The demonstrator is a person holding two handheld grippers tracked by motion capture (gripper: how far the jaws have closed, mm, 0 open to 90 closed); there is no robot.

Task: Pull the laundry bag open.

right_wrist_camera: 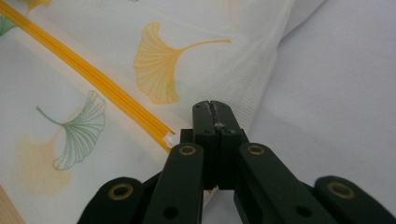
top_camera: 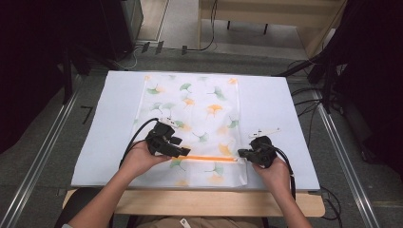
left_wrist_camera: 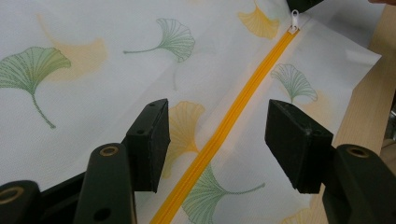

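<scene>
A white-covered tabletop (top_camera: 285, 109) carries a ginkgo-print mesh bag (top_camera: 190, 114). Its orange zipper (top_camera: 211, 158) runs from nine to three o'clock near the bag's six o'clock edge. The left tongs (top_camera: 183, 151) gape wide astride the zipper. The left gripper view reveals a white pull tab (left_wrist_camera: 294, 21). The right tongs (top_camera: 242, 153) are clamped tight at the zipper's three o'clock end; whether they pinch the tab is unclear.

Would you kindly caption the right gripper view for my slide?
Right claw shut at the end of the orange zipper on a ginkgo-print bag.
</scene>
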